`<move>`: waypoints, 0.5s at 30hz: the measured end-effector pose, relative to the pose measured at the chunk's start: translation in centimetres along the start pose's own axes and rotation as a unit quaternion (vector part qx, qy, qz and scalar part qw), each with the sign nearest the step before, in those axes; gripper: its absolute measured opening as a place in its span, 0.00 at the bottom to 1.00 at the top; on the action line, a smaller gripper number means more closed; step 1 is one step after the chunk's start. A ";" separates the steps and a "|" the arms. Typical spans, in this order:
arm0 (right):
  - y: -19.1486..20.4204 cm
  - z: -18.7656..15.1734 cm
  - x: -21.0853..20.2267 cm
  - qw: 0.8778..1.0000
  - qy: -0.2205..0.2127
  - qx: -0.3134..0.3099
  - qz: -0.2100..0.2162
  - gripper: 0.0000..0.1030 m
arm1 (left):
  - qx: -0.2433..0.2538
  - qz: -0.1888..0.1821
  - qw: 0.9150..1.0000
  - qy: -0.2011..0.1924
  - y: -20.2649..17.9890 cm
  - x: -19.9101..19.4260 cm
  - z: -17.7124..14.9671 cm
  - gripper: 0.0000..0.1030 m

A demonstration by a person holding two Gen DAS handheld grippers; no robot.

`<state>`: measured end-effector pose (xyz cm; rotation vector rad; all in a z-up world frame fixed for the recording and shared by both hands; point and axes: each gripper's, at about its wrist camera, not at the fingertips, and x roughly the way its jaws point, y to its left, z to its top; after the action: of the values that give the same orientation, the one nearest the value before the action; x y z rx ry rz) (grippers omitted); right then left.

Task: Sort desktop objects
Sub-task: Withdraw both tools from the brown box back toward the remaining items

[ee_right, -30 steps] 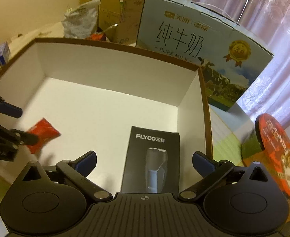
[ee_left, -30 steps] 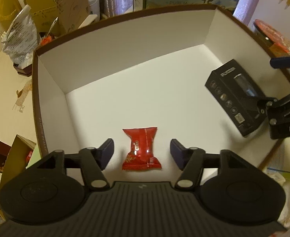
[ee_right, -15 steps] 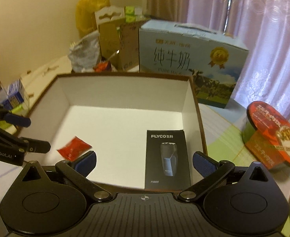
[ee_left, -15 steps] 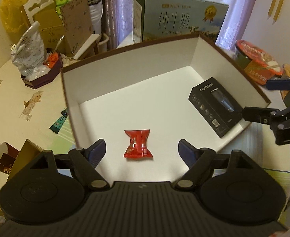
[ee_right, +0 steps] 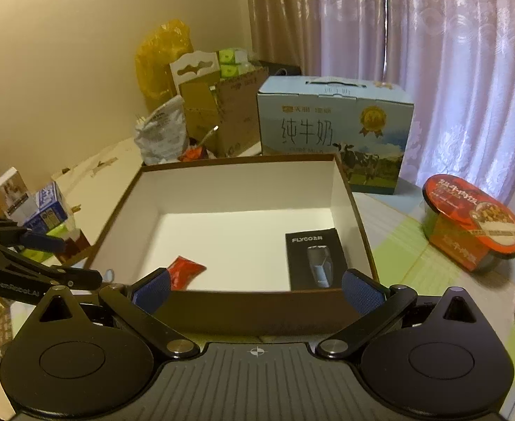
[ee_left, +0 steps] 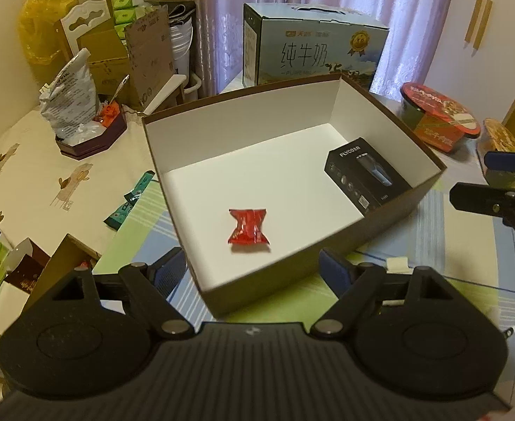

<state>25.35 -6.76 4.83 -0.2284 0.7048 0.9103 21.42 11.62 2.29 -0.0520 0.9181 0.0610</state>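
A brown box with a white inside (ee_left: 380,112) (ee_right: 359,224) sits on the table. In it lie a red snack packet (ee_left: 248,231) (ee_right: 184,270) and a black FLYCO shaver box (ee_left: 366,175) (ee_right: 313,258). My left gripper (ee_left: 254,273) is open and empty, just outside the box's near wall. My right gripper (ee_right: 257,289) is open and empty, also outside the near wall. Each gripper shows at the edge of the other's view.
A blue milk carton (ee_left: 310,49) (ee_right: 334,129) stands behind the box. Red instant-noodle bowls (ee_left: 440,119) (ee_right: 471,224) sit to the right. Teal sachets (ee_left: 131,196), small cartons (ee_right: 43,207), a silver bag (ee_left: 69,94) and cardboard boxes crowd the left.
Both grippers have pulled back and up out of the box. The packet and the shaver box stay lying inside it.
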 end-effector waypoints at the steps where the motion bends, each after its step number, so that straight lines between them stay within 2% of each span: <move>1: 0.3 -0.2 -0.5 1.000 -0.002 0.000 0.001 0.98 | 0.000 0.000 1.000 -0.002 0.0 -0.4 -0.3 0.78; 15: 2.5 -4.6 -6.3 1.000 -0.016 0.026 0.002 0.98 | -0.002 0.004 1.000 -0.017 -1.0 -5.6 -4.6 0.82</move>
<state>18.67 -11.44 5.74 -0.1657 0.6977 0.8961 14.48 10.10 3.99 -0.0512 0.8842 0.0703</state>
